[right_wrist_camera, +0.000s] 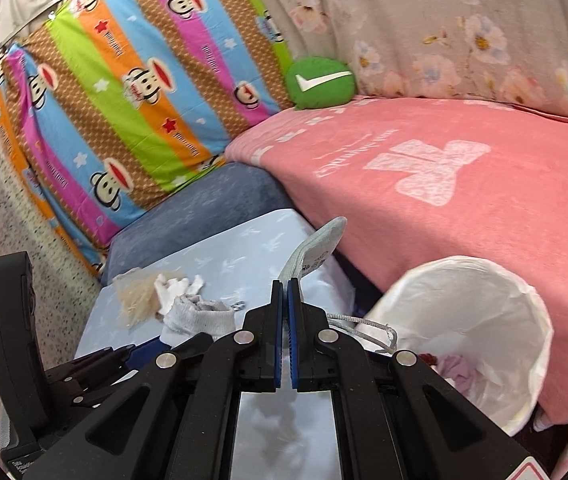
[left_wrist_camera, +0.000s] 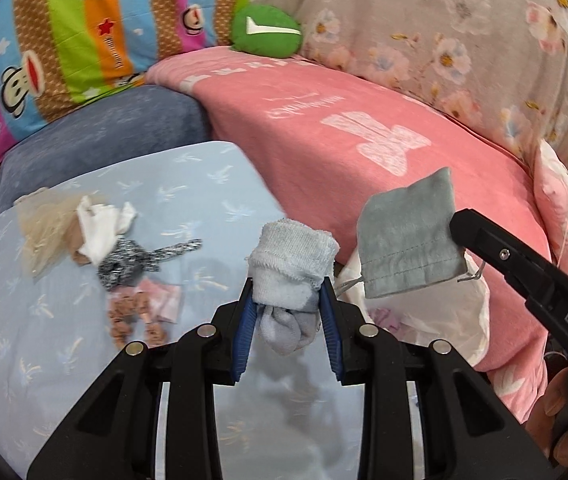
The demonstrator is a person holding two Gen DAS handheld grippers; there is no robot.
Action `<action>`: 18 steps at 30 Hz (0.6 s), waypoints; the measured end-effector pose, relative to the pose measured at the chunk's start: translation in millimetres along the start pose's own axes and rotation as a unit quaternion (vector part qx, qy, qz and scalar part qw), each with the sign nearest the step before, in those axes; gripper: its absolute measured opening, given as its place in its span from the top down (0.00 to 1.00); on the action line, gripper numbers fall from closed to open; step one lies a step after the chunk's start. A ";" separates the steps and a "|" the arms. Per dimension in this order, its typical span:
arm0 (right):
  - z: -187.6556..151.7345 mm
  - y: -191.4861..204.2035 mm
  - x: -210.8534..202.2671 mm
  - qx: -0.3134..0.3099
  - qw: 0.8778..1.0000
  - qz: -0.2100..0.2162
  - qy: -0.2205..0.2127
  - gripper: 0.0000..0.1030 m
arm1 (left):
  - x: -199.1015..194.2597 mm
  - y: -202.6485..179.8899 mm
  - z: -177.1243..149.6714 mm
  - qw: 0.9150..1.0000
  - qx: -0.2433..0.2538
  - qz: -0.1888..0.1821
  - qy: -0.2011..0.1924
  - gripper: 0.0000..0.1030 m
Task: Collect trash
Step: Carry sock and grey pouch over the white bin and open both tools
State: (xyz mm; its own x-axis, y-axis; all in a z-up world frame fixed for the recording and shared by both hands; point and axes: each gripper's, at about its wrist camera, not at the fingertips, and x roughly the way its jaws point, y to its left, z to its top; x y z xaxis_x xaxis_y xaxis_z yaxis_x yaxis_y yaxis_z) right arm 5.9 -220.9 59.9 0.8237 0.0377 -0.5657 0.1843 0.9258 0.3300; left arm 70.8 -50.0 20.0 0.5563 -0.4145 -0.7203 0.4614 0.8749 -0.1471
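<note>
My left gripper (left_wrist_camera: 286, 300) is shut on a rolled pale blue sock (left_wrist_camera: 292, 272), held above the light blue cloth (left_wrist_camera: 84, 320). The sock also shows in the right wrist view (right_wrist_camera: 200, 316). My right gripper (right_wrist_camera: 285, 292) is shut on a grey drawstring pouch (right_wrist_camera: 316, 248), which in the left wrist view (left_wrist_camera: 408, 240) hangs over the white bin. The white-lined bin (right_wrist_camera: 504, 300) stands to the right, with some items inside. A pile of scraps lies on the blue cloth: beige netting (left_wrist_camera: 40, 224), white cloth (left_wrist_camera: 100, 224), grey knit piece (left_wrist_camera: 132, 264).
A pink blanket (left_wrist_camera: 364, 140) covers the bed behind the bin. A green cushion (left_wrist_camera: 266, 30) sits at the back. A striped monkey-print cushion (right_wrist_camera: 124, 100) leans at the left, with a blue-grey cushion (left_wrist_camera: 104, 140) below it.
</note>
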 end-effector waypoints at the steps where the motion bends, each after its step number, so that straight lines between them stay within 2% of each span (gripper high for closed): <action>1: 0.0 -7.2 -2.2 0.005 1.000 -0.004 -0.001 0.98 | 2.3 -7.8 -0.7 1.000 0.005 -0.003 0.002 0.71; 10: -4.6 -66.9 -19.8 0.043 0.998 -0.040 -0.010 0.98 | 22.4 -61.2 1.7 0.998 0.039 -0.041 0.026 0.71; 18: -6.6 -96.4 -24.5 0.061 0.996 -0.058 -0.009 0.98 | 37.1 -92.4 1.7 0.996 0.056 -0.055 0.043 0.68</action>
State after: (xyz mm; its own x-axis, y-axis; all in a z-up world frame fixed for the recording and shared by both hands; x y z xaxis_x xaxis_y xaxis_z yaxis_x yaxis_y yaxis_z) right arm -35.6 -308.6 36.9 0.8021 -0.0743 -0.5925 0.3414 0.8711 0.3530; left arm 50.1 -146.7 8.0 0.4385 -0.4789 -0.7605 0.5938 0.7896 -0.1548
